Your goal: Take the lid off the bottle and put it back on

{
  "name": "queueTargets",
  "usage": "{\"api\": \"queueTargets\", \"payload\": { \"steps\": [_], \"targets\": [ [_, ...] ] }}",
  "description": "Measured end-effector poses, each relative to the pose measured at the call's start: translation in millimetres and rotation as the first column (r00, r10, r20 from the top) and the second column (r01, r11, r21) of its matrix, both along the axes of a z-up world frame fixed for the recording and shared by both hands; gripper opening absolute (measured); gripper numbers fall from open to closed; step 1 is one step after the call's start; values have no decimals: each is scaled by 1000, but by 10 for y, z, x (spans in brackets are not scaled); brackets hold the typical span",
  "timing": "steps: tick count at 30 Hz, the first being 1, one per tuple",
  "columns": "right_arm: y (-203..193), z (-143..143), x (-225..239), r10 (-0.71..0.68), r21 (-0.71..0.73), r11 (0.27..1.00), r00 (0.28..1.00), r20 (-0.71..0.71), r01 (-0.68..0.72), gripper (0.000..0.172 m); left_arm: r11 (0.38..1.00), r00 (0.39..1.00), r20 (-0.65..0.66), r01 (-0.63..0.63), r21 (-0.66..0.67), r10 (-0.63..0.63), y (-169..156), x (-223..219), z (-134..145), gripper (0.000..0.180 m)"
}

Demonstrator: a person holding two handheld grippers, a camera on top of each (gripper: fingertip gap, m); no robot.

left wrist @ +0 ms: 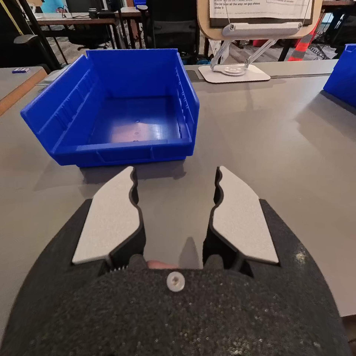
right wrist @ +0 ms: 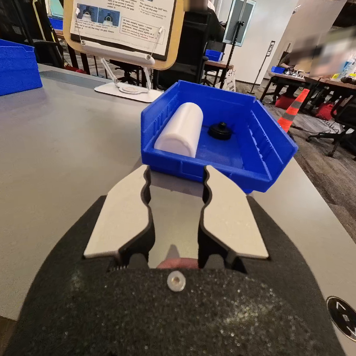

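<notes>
Currently: both grippers idle above the grey tabletop (right wrist: 57,154), fingers apart, nothing gripped.

Right gripper (right wrist: 175,177) faces a blue bin (right wrist: 212,173) just ahead; fingers spread with only tabletop between them. White bottle (right wrist: 179,131) lies on its side along the bin's left wall; black lid (right wrist: 220,131) sits apart from it on the bin floor, to its right. Left gripper (left wrist: 176,177) has fingers wider apart, before a second blue bin (left wrist: 123,154). Document stand (left wrist: 234,73) at the far edge.
</notes>
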State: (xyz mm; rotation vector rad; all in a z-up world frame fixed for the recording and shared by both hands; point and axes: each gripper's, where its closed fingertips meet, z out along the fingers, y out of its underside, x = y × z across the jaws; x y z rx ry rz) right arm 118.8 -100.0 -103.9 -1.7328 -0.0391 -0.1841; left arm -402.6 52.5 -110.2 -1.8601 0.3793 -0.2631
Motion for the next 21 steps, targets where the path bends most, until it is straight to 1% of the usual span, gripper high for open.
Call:
{"api": "queueTargets", "payload": {
  "steps": [13, 15, 16, 18, 19, 21],
  "targets": [
    [-19, -20, 10, -5, -25, 1000, 1000, 6, 6, 48, 998, 996, -71, 55, -17, -56, -11, 139, -107, 77],
    [-32, -1, 28, -14, -25, 1000, 1000, 13, 14, 48, 994, 992, -74, 100, -44, -103, -32, 223, -159, 74],
    [-34, 15, 29, -15, -20, 1000, 1000, 15, 15, 48, 989, 988, -70, 133, -64, -138, -54, 294, -190, 70],
    [-50, 52, 42, -22, -8, 1000, 1000, 16, 22, 47, 972, 976, -39, 207, -107, -213, -119, 507, -230, 69],
    [-62, 67, 50, -28, -2, 1000, 1000, 8, 28, 45, 961, 968, -5, 249, -116, -252, -156, 662, -206, 69],
    [-79, 84, 31, -16, 1, 1000, 999, -34, 16, 41, 936, 940, 92, 337, -106, -328, -218, 1064, -68, 68]
  ]
}}
